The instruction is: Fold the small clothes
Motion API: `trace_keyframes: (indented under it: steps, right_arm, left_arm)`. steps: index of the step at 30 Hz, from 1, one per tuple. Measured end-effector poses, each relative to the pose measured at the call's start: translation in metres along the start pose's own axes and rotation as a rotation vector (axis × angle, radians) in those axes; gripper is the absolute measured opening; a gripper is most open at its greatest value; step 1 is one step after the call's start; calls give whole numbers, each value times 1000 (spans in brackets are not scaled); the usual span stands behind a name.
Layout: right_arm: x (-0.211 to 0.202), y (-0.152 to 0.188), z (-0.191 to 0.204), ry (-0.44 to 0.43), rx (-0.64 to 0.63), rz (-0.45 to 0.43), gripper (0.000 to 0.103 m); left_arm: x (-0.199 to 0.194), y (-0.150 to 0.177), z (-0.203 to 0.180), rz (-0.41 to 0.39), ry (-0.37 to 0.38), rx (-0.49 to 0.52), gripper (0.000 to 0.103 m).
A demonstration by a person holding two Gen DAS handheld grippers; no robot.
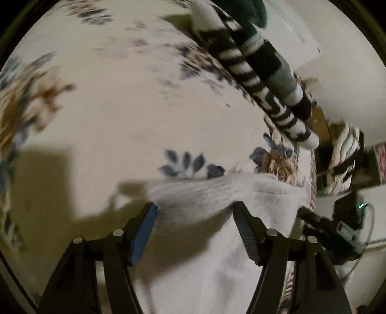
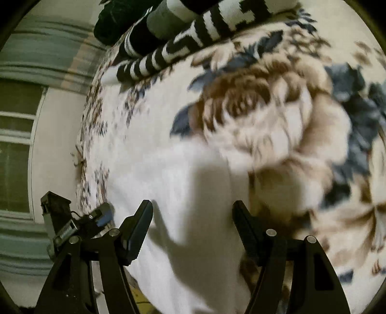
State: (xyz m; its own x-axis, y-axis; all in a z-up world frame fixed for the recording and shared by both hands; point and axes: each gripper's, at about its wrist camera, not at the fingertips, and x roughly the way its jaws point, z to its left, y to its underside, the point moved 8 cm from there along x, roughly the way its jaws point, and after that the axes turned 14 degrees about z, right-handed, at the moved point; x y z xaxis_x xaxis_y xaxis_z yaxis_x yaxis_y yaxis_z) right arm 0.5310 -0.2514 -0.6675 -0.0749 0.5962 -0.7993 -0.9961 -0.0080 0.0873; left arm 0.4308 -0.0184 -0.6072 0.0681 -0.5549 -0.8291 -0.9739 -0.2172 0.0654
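Note:
A white cloth [image 1: 217, 241] lies on a floral blanket [image 1: 108, 108]. In the left wrist view my left gripper [image 1: 195, 207] is open, its fingers spread over the cloth's far edge, which looks slightly raised. In the right wrist view the same white cloth [image 2: 183, 193] lies under my right gripper [image 2: 193, 205], which is open with nothing between its fingers. The left gripper's body [image 2: 72, 224] shows at the lower left of the right wrist view; the right gripper's body [image 1: 333, 234] shows at the lower right of the left wrist view.
Black-and-white striped socks [image 1: 265, 91] and a grey-green sock [image 1: 282, 79] lie along the blanket's far edge, also in the right wrist view [image 2: 193, 36]. A dark green garment [image 1: 253, 12] lies beyond. A window [image 2: 17, 145] and clutter [image 1: 345, 159] lie off the bed.

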Motion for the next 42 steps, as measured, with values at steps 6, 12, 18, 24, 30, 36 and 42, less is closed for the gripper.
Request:
trace_keyframes:
  steps: [6, 12, 18, 24, 30, 36, 42]
  right_arm:
    - [-8, 6, -4, 140, -22, -39, 18]
    - [-1, 5, -28, 122, 65, 48, 31]
    - [-42, 75, -18, 36, 87, 119, 58]
    - [-4, 161, -51, 20, 206, 301, 64]
    - [2, 163, -71, 243, 153, 245, 12]
    - [1, 157, -101, 296, 171, 274, 4]
    - [-39, 144, -85, 173, 131, 173, 81]
  left_arm:
    - [29, -18, 1, 37, -88, 63, 21]
    - [27, -22, 9, 111, -61, 29, 40]
    - [-23, 30, 9, 53, -111, 17, 61]
    - [-26, 102, 23, 65, -74, -136, 63]
    - [15, 139, 32, 147, -153, -120, 63]
    - [20, 135, 41, 170, -137, -127, 64]
    - [-23, 120, 45, 42, 36, -159, 75]
